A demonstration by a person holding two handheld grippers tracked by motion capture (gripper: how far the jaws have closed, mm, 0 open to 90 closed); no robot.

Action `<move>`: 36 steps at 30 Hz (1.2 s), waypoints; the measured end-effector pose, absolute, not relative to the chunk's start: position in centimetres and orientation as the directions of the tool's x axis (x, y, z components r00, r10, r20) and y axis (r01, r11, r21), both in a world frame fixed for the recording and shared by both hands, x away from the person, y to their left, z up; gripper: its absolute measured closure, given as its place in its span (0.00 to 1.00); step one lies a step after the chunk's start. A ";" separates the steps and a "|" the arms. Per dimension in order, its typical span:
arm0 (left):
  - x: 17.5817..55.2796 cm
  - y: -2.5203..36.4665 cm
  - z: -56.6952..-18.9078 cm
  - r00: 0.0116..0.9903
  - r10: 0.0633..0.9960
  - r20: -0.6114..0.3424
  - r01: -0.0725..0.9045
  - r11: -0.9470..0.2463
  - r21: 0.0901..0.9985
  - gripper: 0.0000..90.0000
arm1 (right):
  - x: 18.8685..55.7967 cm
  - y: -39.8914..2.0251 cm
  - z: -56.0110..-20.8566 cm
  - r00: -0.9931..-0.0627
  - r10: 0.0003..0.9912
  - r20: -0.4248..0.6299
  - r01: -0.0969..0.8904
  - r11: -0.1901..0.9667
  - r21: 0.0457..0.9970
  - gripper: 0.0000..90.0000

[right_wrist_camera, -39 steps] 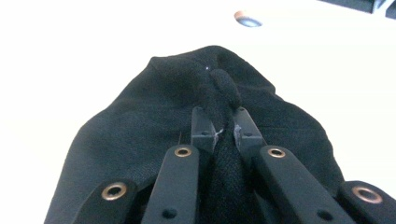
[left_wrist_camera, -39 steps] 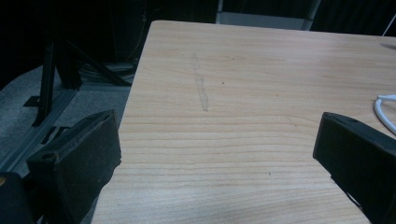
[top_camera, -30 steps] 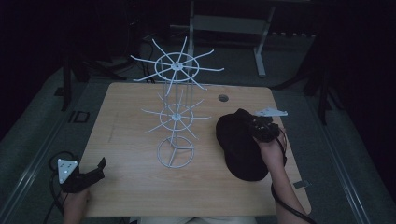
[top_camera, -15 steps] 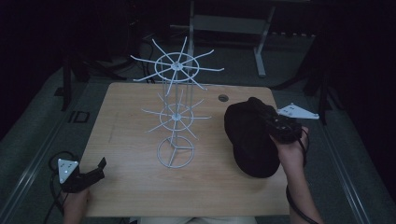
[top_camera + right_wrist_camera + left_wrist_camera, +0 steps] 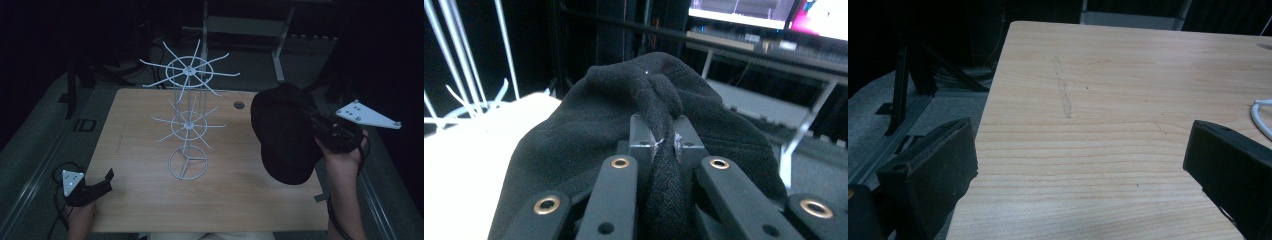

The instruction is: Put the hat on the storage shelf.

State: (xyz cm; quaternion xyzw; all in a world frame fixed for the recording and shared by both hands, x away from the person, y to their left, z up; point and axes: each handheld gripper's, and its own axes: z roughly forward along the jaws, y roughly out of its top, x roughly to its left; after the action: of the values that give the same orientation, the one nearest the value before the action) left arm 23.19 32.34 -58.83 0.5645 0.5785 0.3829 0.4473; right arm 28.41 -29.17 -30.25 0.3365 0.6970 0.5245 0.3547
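While the cap (image 5: 282,135) is held off the table's (image 5: 150,150) right edge beside the rack (image 5: 189,120) by the right gripper (image 5: 320,127), the left gripper (image 5: 1083,165) is seen agape and empty, and only a thin fold (image 5: 663,145) is pinched, so a slip is risked.

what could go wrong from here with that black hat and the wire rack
The right gripper pinches just a fold of the black hat, held off the table's right edge; a slip would likely drop it to the floor. The hat hangs close to the white wire rack, so a swing inward might snag a prong or tip it.
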 end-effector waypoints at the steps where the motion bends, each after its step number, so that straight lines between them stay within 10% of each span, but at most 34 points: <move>1: 23.2 32.3 -58.8 0.038 0.996 -0.084 0.311 0.068 0.948 0.02 | 28.1 -29.2 -29.5 -0.525 0.839 -0.144 0.082 0.218 0.972 0.92; 16: 23.2 32.3 -58.8 0.041 0.995 -0.085 0.309 0.069 0.948 0.02 | 24.2 -25.2 -20.9 -0.606 0.762 -0.228 -0.138 0.181 0.974 0.92; 36: 23.2 32.4 -58.8 0.047 0.995 -0.090 0.307 0.071 0.949 0.02 | 23.7 -16.9 -21.5 -0.752 0.589 -0.298 -0.187 0.242 0.952 0.92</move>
State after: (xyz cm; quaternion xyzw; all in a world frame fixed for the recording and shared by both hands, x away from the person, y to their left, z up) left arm 23.17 32.39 -58.84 0.5651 0.5759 0.3808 0.4516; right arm 23.74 -16.89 -21.51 0.1396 0.7186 0.5995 0.3235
